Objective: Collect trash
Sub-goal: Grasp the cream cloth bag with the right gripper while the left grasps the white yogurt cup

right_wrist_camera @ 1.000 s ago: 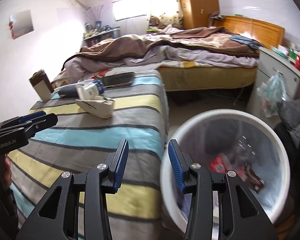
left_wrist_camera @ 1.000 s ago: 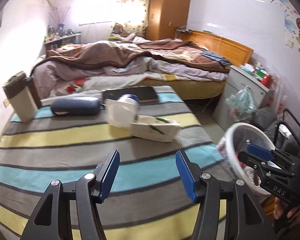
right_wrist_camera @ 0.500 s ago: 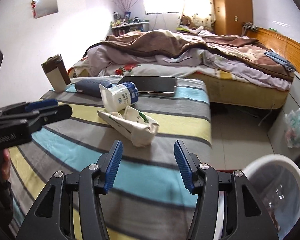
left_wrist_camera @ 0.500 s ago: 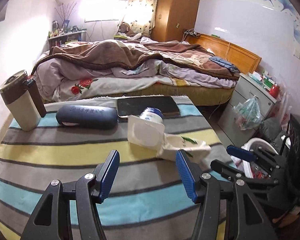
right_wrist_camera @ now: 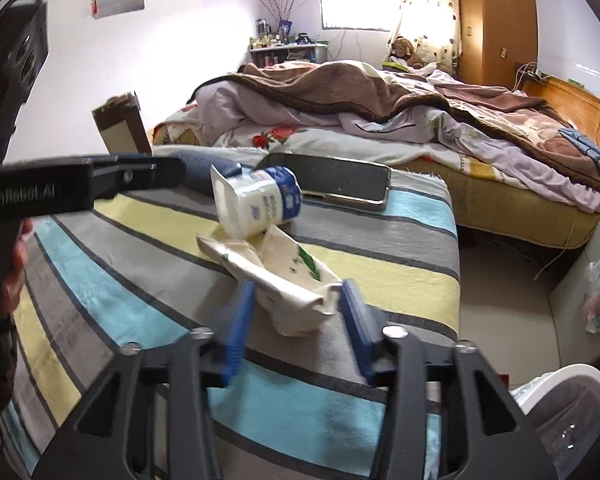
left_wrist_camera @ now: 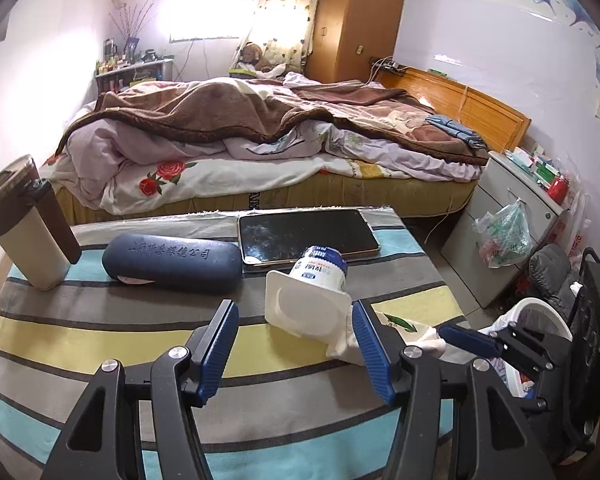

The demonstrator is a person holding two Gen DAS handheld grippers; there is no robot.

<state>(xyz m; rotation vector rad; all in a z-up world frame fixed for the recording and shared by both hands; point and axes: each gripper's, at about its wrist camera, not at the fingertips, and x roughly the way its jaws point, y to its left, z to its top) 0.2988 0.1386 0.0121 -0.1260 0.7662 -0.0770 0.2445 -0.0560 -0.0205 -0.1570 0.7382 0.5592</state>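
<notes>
**On the striped cloth: two pieces of trash, two grippers**

On the striped table (left_wrist_camera: pixel 100 332), a yogurt cup (left_wrist_camera: pixel 312 292) lies tipped on its side, mouth toward the left gripper (left_wrist_camera: pixel 294 350), whose jaws stand apart and hold nothing. A crumpled white wrapper (right_wrist_camera: pixel 284 280) lies against the cup; the right gripper (right_wrist_camera: pixel 296 320) straddles its near end, jaws just closing, the right pad touching it. The white bin (left_wrist_camera: pixel 540 316) stands beside the table, red scraps inside.
</notes>
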